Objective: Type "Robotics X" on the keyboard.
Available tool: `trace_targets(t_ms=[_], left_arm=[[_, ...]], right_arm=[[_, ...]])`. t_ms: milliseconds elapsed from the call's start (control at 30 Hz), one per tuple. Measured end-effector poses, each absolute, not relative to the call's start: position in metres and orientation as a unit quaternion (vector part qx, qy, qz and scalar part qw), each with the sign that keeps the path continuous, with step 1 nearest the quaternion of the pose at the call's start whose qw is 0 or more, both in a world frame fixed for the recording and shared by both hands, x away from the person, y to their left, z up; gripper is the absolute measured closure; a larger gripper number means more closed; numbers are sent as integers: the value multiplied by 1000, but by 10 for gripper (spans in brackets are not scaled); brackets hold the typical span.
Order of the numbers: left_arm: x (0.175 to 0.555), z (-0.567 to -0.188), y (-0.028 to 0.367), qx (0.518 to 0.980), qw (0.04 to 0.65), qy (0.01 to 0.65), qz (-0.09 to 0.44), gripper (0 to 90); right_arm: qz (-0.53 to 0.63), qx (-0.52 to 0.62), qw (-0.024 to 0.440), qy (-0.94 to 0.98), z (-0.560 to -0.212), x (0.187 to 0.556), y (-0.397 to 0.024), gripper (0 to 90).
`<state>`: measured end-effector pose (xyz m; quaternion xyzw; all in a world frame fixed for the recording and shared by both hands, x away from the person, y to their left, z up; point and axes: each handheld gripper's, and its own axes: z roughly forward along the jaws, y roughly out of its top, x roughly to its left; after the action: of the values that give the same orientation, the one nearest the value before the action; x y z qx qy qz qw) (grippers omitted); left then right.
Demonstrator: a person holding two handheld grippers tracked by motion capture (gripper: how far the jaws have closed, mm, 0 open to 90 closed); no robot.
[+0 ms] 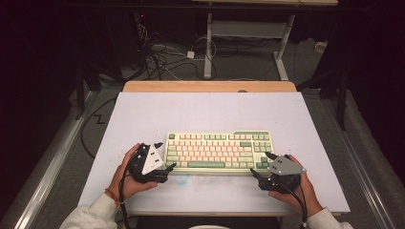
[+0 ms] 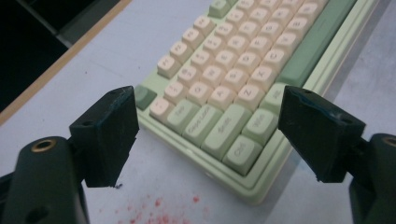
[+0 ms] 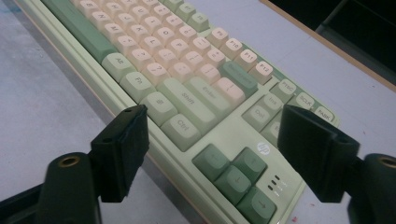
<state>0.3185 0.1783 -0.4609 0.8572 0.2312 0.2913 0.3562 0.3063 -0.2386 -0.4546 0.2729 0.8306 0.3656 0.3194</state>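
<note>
Nearest the high camera: two pale sleeves and hands entering from the bottom edge, each holding a hand-held gripper. Left hand-held gripper (image 1: pixel 168 166) sits at the near-left corner of the keyboard (image 1: pixel 218 151), grey three-cornered plate on top, jaws spread wide. In the left gripper view the jaws stand well apart, one on each side of the keyboard's corner by the Ctrl and Shift keys; neither pad presses on the case, nothing gripped. Right hand-held gripper (image 1: pixel 260 165) sits at the near-right corner, jaws also wide. In the right gripper view one jaw lies off the front edge by the Ctrl key, the other over the right end beside the navigation keys, with the dark green arrow cluster (image 3: pixel 236 179) between them; whether either pad touches the case cannot be told. Keyboard: pale green case, cream and green keys, flat on the white bench (image 1: pixel 143 114), roughly central and square to its near edge. Red specks on the bench surface (image 2: pixel 154 212) just in front of the left corner. Cables and a table frame on the floor beyond the bench
</note>
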Motion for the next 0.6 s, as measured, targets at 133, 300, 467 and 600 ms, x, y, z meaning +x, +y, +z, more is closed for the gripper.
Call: trace_targets(t_ms=[133, 300, 467, 600], left_arm=[[314, -465, 186, 857, 353, 240, 289, 191], [309, -471, 193, 858, 345, 254, 283, 189], [304, -476, 195, 860, 339, 264, 274, 185], [302, -477, 198, 860, 339, 273, 268, 184]], right_arm=[[381, 268, 311, 828, -451, 306, -242, 370], [386, 268, 298, 831, -447, 309, -244, 534], [380, 268, 281, 840, -440, 319, -239, 750], [369, 264, 268, 850, -437, 329, -232, 860]])
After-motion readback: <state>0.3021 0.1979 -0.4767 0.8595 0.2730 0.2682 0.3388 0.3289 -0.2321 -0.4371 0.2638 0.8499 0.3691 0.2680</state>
